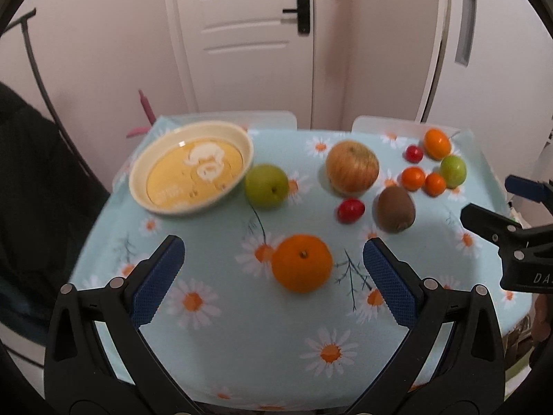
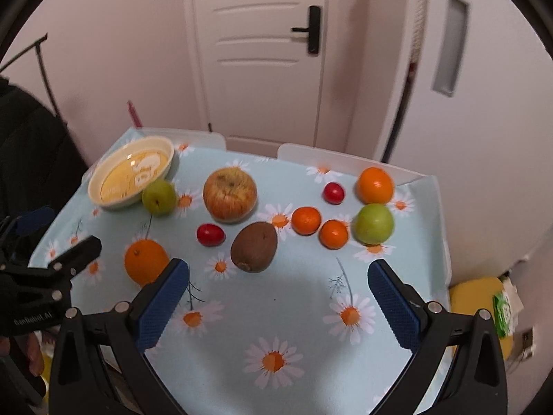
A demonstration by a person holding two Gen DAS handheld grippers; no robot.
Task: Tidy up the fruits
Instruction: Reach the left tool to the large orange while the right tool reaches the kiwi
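Now, with both our left gripper [image 1: 273,263] and right gripper [image 2: 278,283] spread wide and empty, we should centre the left on the orange [image 1: 301,263] at lower middle, squeezing gently before carrying it to the bowl [image 1: 138,186] at upper left.

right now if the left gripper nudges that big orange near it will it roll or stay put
The orange looks round and sits loose on the flat tablecloth, so a nudge would probably roll it. Its stem end faces up on a slightly flattened shape, which may slow it. The left gripper is open wider than the fruit, so closing squarely should trap it.
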